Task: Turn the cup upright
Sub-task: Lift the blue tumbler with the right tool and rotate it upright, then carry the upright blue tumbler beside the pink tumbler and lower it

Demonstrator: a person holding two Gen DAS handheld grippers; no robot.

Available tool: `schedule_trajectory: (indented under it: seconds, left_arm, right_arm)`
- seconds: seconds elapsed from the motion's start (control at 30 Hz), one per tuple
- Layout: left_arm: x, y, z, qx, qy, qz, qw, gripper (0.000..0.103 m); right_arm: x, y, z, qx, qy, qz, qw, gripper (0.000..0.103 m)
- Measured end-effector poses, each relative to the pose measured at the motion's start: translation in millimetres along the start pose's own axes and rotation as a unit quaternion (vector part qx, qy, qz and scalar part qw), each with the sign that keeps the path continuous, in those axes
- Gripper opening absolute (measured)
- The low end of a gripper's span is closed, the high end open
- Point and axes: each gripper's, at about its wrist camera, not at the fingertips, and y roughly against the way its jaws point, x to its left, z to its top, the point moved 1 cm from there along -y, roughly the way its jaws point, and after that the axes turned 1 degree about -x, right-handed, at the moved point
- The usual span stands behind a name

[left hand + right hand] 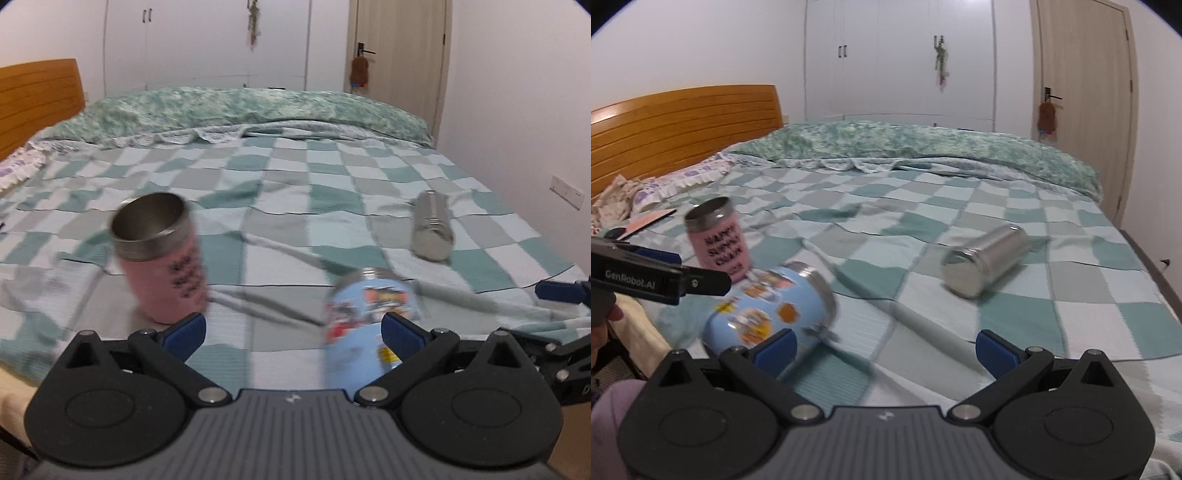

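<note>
A pink cup (162, 258) stands upright on the checked bedspread, mouth up; it also shows in the right wrist view (718, 240). A light blue sticker-covered cup (365, 325) lies on its side near my left gripper's right finger; in the right wrist view it (768, 314) lies by my right gripper's left finger. A plain steel cup (432, 229) lies on its side farther right, also in the right wrist view (982, 262). My left gripper (293, 332) is open and empty. My right gripper (884, 349) is open and empty.
The bed (960, 206) has a rumpled green quilt at the back and a wooden headboard (683, 129) at left. My left gripper's body (653, 280) crosses the right wrist view's left edge. White wardrobes and a door stand behind.
</note>
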Motion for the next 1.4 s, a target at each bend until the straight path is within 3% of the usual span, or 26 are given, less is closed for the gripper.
schedule_trajectory:
  seconds: [0.33, 0.63, 1.07, 1.27, 1.4]
  left_arm:
    - [76.3, 3.0, -17.8, 0.004, 0.012, 0.037, 0.9992, 0.103]
    - [111.8, 4.8, -28.4, -0.005, 0.012, 0.040, 0.9991, 0.103]
    - [133.1, -4.5, -34.9, -0.007, 0.026, 0.033, 0.9991, 0.103]
    - [139.0, -2.3, -35.6, -0.010, 0.035, 0.032, 0.9988, 0.103]
    - [142.8, -0.1, -36.7, -0.012, 0.041, 0.034, 0.9985, 0.103]
  right_arm:
    - [61.5, -49.8, 26.8, 0.045, -0.022, 0.032, 0.998, 0.103]
    - [77.9, -96.0, 31.4, 0.119, -0.056, -0.003, 0.991, 0.103]
    - [63.4, -142.5, 21.5, 0.212, -0.187, 0.023, 0.959, 0.094]
    - [57.8, -140.5, 25.1, 0.211, -0.211, 0.031, 0.954, 0.090]
    - [61.1, -129.3, 23.7, 0.171, -0.193, 0.036, 0.965, 0.089]
